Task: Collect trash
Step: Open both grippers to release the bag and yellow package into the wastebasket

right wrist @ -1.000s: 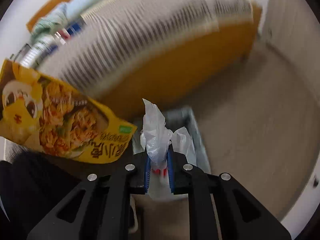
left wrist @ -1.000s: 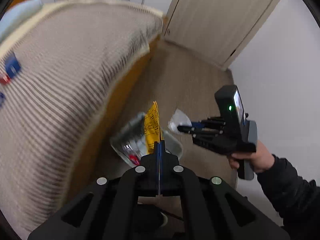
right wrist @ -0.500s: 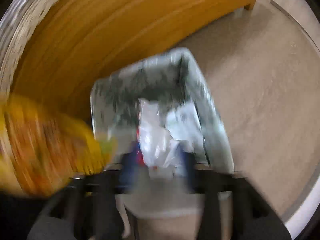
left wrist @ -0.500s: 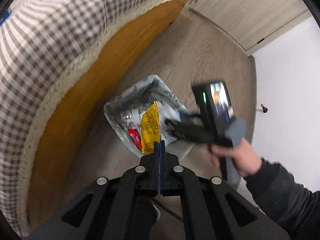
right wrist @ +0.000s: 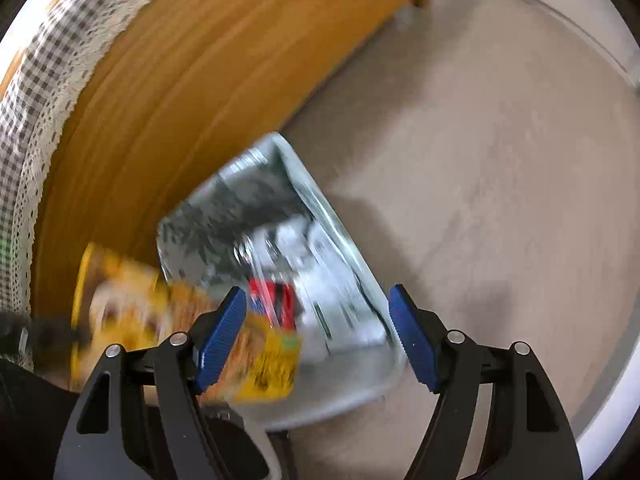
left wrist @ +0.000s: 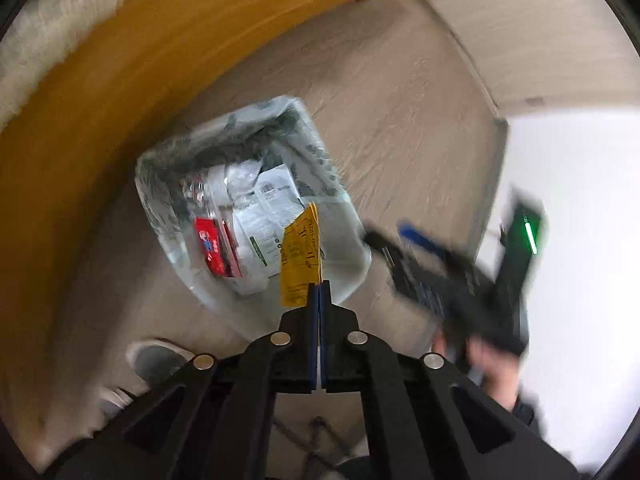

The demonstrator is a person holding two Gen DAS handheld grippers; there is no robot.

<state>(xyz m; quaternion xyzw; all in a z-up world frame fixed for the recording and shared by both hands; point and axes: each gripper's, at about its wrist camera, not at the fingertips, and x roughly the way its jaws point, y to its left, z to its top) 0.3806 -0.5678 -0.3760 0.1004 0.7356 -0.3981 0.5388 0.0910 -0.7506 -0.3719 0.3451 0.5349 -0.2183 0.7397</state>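
A bin lined with a clear bag (left wrist: 340, 200) stands on the floor beside a bed and holds white wrappers and a red packet (left wrist: 214, 246). My left gripper (left wrist: 319, 286) is shut on a yellow snack wrapper (left wrist: 300, 256) and holds it over the bin's near rim. The wrapper also shows blurred in the right wrist view (right wrist: 160, 320). My right gripper (right wrist: 316, 320) is open and empty above the bin (right wrist: 332, 220). In the left wrist view it (left wrist: 384, 236) sits to the right of the bin.
The orange wooden bed side (left wrist: 100, 100) with a checked cover (right wrist: 24, 80) runs along the left. Wood floor (right wrist: 480, 160) lies right of the bin. A white wall (left wrist: 580, 240) and a door (left wrist: 540, 20) stand at the right. A shoe (left wrist: 156, 356) is near the bin.
My right gripper has opened and let go of the white plastic wrapper, which is no longer between its fingers. Both grippers have come down over the bin; the left still holds the yellow wrapper.
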